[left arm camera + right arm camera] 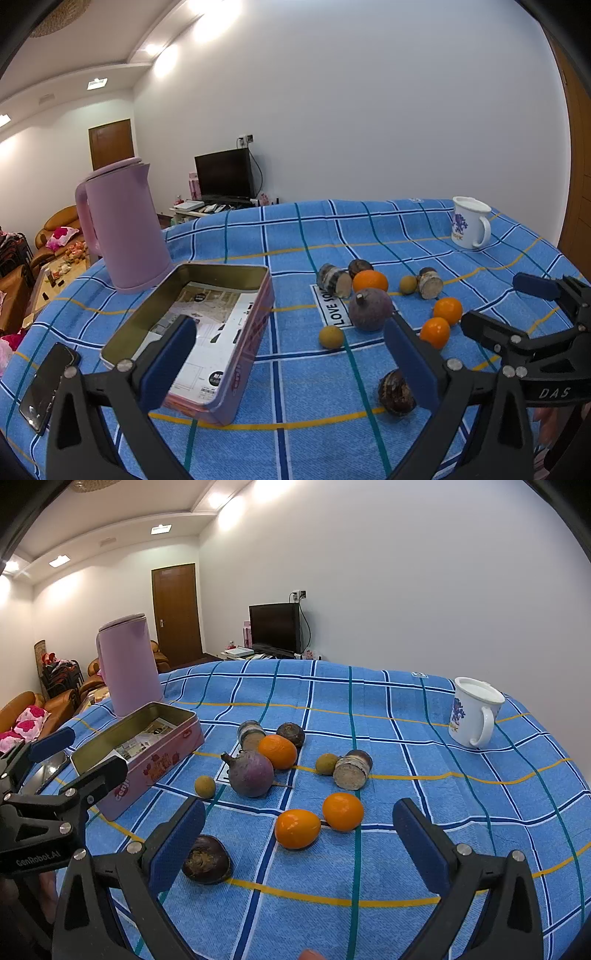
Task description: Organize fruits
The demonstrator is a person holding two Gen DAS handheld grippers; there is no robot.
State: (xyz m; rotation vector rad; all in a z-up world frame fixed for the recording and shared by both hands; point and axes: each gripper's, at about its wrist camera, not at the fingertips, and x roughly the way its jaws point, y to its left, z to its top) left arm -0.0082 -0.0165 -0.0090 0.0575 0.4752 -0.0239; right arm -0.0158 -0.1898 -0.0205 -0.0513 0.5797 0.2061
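You hold both grippers above a table covered in a blue checked cloth (406, 716), and neither grips anything. Your left gripper (291, 354) is spread wide, its blue pads apart, with the near end of an open pink tin (207, 328) beside its left finger. Your right gripper (299, 834) is also spread wide, empty, hovering over the fruit.

The tin sits on the left side of the table, lidless, with only a printed paper sheet (210, 332) on its bottom. A tall pink kettle (127, 664) stands just behind it. A dark phone (46, 387) lies flat near the tin's left side.

The fruit is scattered on the cloth to the right of the tin, none of it inside. At the centre lies a round purple fruit (251, 773), touching an orange (277, 751). Two more oranges (317, 825) lie side by side nearer to you. A dark brown chestnut-like fruit (206, 859) rests close to the right gripper's left finger. Two small tan round fruits (205, 786) and two cut brown stubs (352, 768) lie around them. A white mug (474, 710) stands well apart, far right.
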